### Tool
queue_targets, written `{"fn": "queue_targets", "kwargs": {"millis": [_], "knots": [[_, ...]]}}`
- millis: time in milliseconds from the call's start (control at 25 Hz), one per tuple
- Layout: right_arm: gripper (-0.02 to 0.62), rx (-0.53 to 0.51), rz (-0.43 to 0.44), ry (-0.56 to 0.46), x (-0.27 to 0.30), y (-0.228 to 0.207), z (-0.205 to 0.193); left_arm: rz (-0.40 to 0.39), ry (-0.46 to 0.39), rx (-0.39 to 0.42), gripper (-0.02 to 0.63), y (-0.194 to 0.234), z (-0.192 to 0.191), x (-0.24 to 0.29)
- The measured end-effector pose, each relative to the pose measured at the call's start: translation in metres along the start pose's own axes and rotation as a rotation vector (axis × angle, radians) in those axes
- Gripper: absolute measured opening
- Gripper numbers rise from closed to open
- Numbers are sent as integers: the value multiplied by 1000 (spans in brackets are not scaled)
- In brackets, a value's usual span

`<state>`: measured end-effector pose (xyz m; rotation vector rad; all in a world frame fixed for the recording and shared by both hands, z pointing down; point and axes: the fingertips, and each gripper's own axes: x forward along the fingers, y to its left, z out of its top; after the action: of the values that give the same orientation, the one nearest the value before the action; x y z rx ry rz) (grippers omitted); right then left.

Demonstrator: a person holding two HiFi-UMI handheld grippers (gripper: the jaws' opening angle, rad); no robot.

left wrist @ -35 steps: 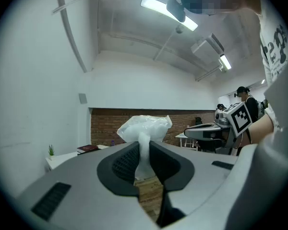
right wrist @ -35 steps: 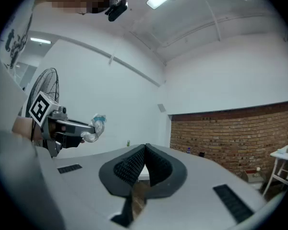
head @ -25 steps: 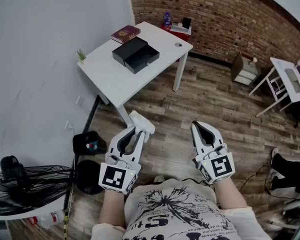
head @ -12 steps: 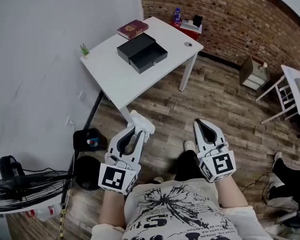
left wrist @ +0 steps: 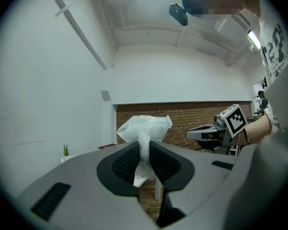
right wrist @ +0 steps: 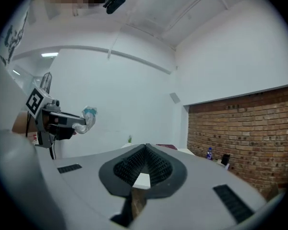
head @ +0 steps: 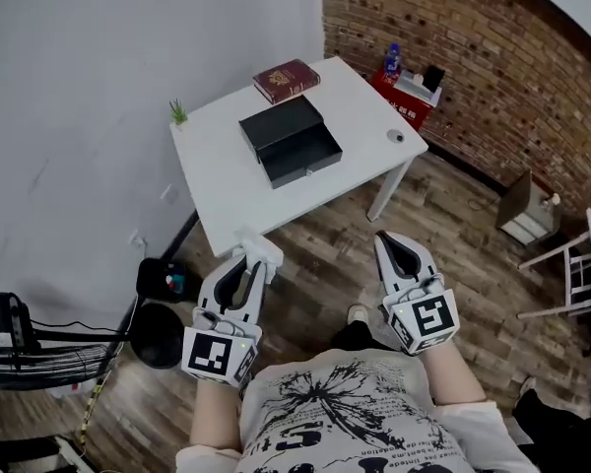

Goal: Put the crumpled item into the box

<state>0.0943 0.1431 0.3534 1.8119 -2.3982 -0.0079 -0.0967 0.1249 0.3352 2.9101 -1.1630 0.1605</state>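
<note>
A white crumpled item (left wrist: 145,127) sticks up from the jaws of my left gripper (left wrist: 144,150), which is shut on its lower part. In the head view the left gripper (head: 248,266) holds the crumpled item (head: 260,252) in the air just short of the near corner of the white table (head: 227,180). An open black box (head: 294,142) stands in the middle of that table. My right gripper (head: 395,249) hovers over the floor to the right, shut with nothing in it; in its own view the right gripper (right wrist: 145,148) shows its pads meeting.
A red book (head: 287,80) and a small plant (head: 179,114) sit at the table's far side, and a small round object (head: 396,136) lies near its right corner. A fan (head: 25,358) and black gear (head: 167,280) stand at floor left. A red cabinet (head: 410,95) is against the brick wall.
The table and box have drawn nearer and slid towards the middle of the view. Both grippers keep the same pose, the left still holding the crumpled item.
</note>
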Motion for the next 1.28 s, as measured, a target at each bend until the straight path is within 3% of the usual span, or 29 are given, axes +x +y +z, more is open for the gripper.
{"fn": "queue_targets", "kwargs": {"millis": [320, 520, 680, 1000, 1280], "knots": [[15, -71, 194, 14, 77, -116, -1, 213, -7, 15, 74, -5, 17, 116], [15, -17, 264, 45, 121, -139, -12, 289, 49, -10, 74, 0, 5, 148], [15, 46, 324, 60, 163, -145, -17, 358, 61, -9, 75, 27, 1, 179], [15, -25, 361, 75, 260, -169, -18, 329, 149, -5, 75, 95, -24, 266], [15, -27, 360, 140, 347, -188, -31, 208, 271, -18, 75, 151, -68, 351]]}}
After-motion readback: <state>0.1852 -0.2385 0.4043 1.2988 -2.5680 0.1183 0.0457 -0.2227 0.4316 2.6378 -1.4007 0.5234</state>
